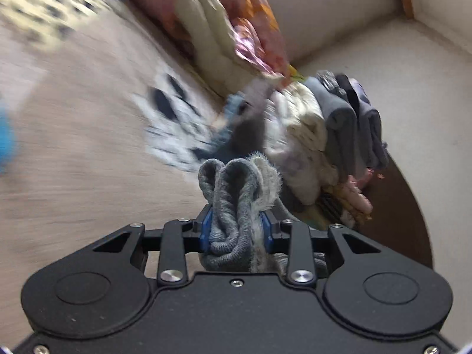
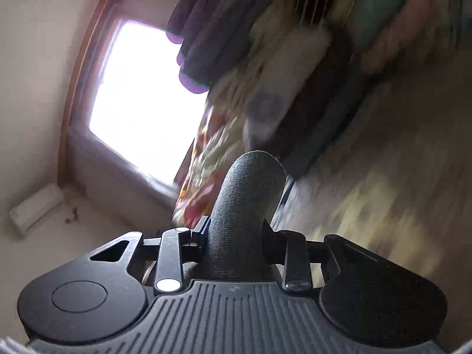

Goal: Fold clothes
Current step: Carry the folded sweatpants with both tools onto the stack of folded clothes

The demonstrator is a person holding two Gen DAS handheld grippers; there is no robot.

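Where the left wrist view looks past its own black housing, the left gripper (image 1: 236, 230) has its blue pads (image 1: 205, 230) clamped on a bunched grey knit garment (image 1: 233, 203), whose looped folds stand up between the fingers with a fuzzy pale lining showing on the right side. Only this view shows that texture: ribbed grey knit outside, fleecy fibres within.

Seen from the right wrist camera, the right gripper (image 2: 236, 236) is likewise clamped, its fingers pressed on a thick rounded roll of dark grey cloth (image 2: 244, 203) that arches up between them; backlight makes it nearly black, so whether it belongs to the same garment cannot be told.

Beyond the left gripper lies a pale beige surface (image 1: 73, 147), streaked with motion blur, bearing a white cloth with dark spots (image 1: 171, 121). Further on stands a stack of folded clothes (image 1: 324, 129), cream and grey layers set side by side, with a flowered quilt (image 1: 253, 29) rising behind it against a pale wall (image 1: 383, 44).

The right view alone shows a bright window (image 2: 141, 103) with a brown wooden frame, blown out to white, and a pale boxlike unit (image 2: 35, 209) on the wall near it. Blurred piled textiles (image 2: 295, 44) in purple, cream, teal and pink fill the far upper part, with a flowered cloth (image 2: 203, 177) just behind the held roll.
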